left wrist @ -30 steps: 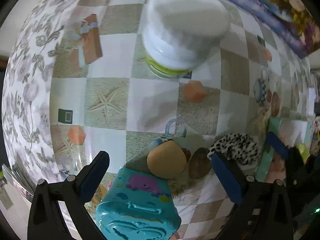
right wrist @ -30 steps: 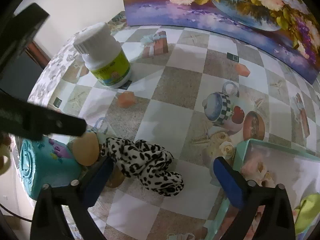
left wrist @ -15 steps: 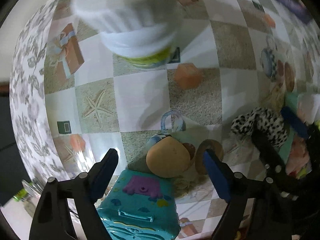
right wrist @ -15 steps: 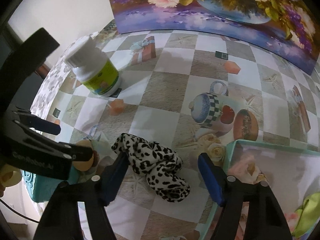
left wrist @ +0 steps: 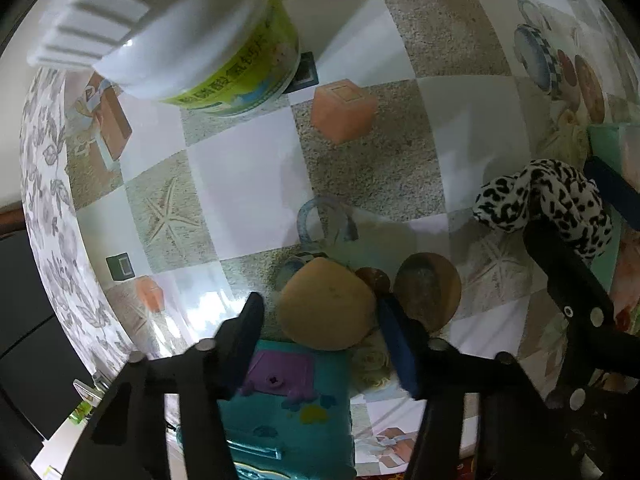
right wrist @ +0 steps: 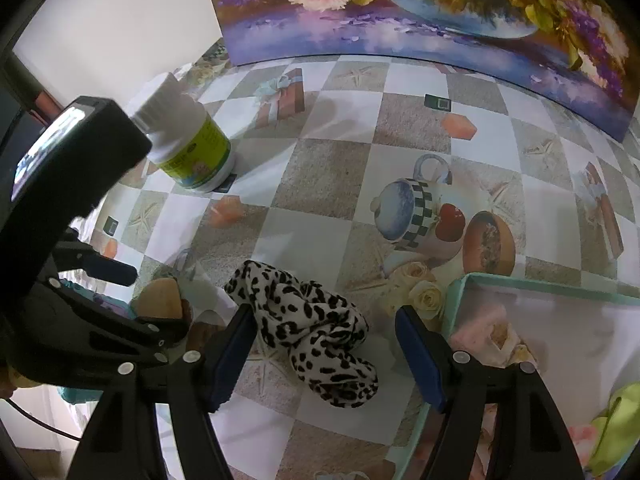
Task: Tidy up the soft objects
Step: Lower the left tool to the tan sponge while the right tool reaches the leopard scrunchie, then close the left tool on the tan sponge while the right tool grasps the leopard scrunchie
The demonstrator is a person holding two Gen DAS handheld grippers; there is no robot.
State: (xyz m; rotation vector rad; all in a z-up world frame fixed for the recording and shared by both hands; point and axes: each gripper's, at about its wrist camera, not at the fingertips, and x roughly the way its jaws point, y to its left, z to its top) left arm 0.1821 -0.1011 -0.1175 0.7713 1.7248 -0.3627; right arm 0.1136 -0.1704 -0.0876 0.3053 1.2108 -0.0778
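Note:
A tan round sponge puff [left wrist: 328,308] leans on a teal toy case [left wrist: 288,412] at the table's near edge. My left gripper [left wrist: 320,316] points down over the puff with its jaws closing; the puff sits between the pads, with a gap still showing on the left side. A leopard-print fabric scrunchie [right wrist: 312,320] lies crumpled on the checkered tablecloth. My right gripper [right wrist: 326,344] straddles it, open, its left pad brushing the fabric and its right pad apart from it. The scrunchie [left wrist: 544,200] also shows at the right of the left wrist view.
A white bottle with a green label [right wrist: 192,152] stands at the back left, close above the left camera. A teal tray [right wrist: 472,284] with pink lining holds a yellow-green item [right wrist: 616,420] at the right. A floral painting [right wrist: 440,12] leans along the back.
The left gripper came down and in toward the puff, rolled a little, and its jaws narrowed around it. The right jaws narrowed around the scrunchie, then held still.

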